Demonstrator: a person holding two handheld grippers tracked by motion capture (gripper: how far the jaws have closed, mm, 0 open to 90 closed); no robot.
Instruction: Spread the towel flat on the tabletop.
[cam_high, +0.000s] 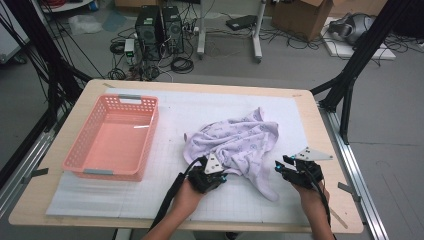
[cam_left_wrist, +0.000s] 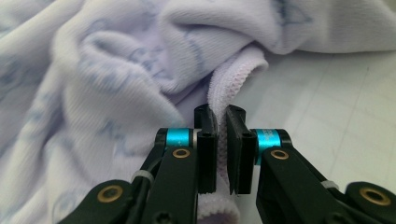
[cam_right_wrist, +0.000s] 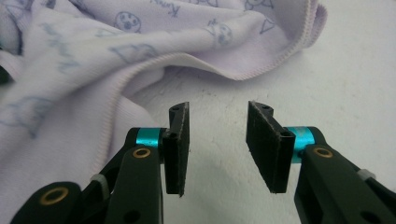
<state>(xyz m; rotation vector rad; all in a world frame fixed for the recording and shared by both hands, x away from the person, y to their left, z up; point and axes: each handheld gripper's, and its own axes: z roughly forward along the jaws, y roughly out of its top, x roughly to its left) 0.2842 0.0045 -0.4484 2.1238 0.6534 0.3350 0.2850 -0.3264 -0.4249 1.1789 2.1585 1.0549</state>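
Lilac cloth (cam_high: 235, 142) lay crumpled mid-counter; the left gripper (cam_left_wrist: 222, 122) pinched its hem, the right gripper (cam_right_wrist: 218, 122) stood spread beside it, likely needing another edge next.

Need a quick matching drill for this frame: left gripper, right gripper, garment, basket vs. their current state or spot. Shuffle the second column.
Things:
1. left gripper
2. right gripper
3. lilac printed garment
4. pink basket

States or places:
A. crumpled in a heap at the middle of the white mat
B. jaws apart over bare mat, nothing between them
C. empty, on the left side of the table
D. closed on a hemmed edge of the cloth

Pairs: 1-D, 2-B, 3-A, 4-C
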